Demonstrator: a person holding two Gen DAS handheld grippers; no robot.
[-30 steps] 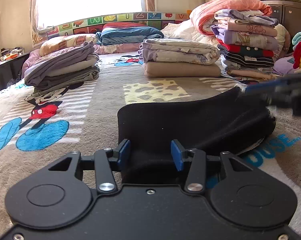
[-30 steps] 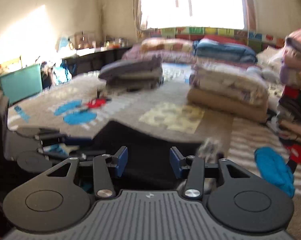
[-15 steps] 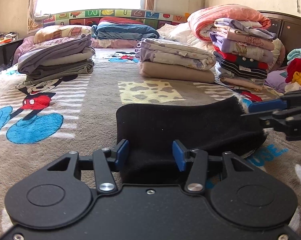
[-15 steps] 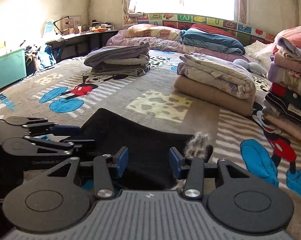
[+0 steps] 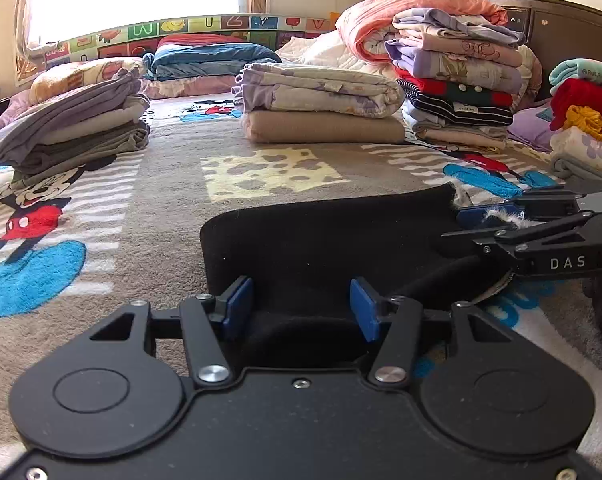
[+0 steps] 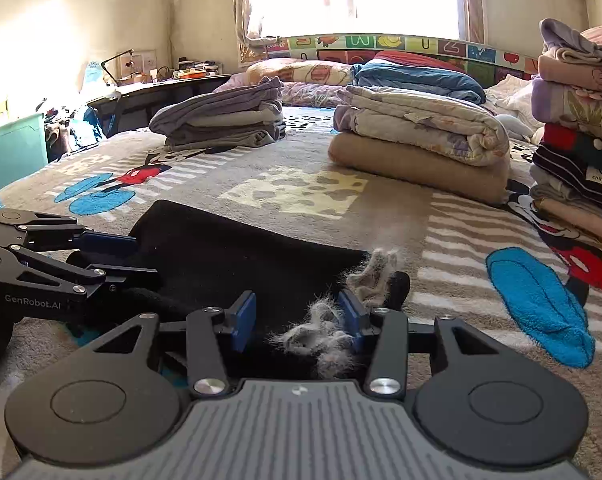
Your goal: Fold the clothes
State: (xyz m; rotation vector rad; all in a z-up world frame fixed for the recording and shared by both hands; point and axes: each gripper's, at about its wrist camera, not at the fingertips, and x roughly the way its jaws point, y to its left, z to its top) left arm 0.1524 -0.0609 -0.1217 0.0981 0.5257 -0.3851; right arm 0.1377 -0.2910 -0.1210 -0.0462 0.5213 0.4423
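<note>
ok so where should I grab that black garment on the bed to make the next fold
Probably grip the black garment at its near folded edge, coming in low from the front with each hand-held gripper, left and right. It lies flat on the blanket, and that thick edge already sits between both sets of open fingers.

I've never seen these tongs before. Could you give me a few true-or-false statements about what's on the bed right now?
1. The black garment lies on the cartoon-mouse blanket. True.
2. The left tongs are clamped shut. False: their blue pads stand apart, open.
3. Grey fur trim sits at the right tongs. True.
4. The beige folded blanket rests on top of the floral quilt. False: it lies underneath.
</note>
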